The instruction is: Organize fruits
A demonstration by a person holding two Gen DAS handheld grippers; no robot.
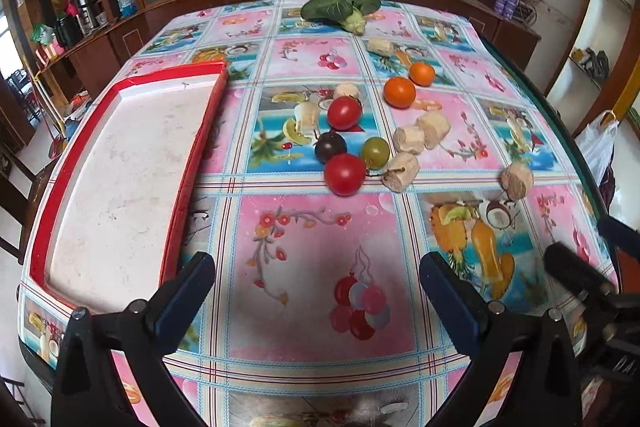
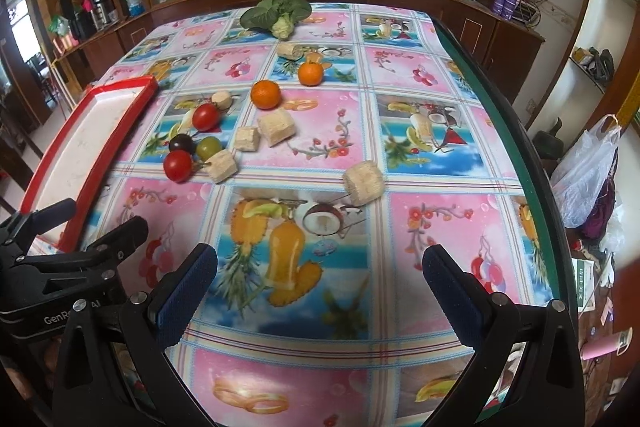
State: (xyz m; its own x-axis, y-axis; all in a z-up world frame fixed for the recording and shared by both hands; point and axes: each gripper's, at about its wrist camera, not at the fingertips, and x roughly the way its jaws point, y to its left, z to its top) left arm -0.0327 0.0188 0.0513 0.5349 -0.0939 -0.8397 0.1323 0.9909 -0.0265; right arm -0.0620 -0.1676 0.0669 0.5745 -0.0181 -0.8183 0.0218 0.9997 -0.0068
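Both claws, left claw [image 1: 318, 287] and right claw [image 2: 320, 277], are hovering spread and empty over the tabletop [image 1: 304, 267]. The tomatoes [image 1: 344, 174] are lying ahead of the left claw (the nearer one), just right of the tray [image 1: 120, 163].

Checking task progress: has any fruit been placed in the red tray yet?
No. The red tray holds nothing; the tomatoes and oranges lie on the tablecloth.
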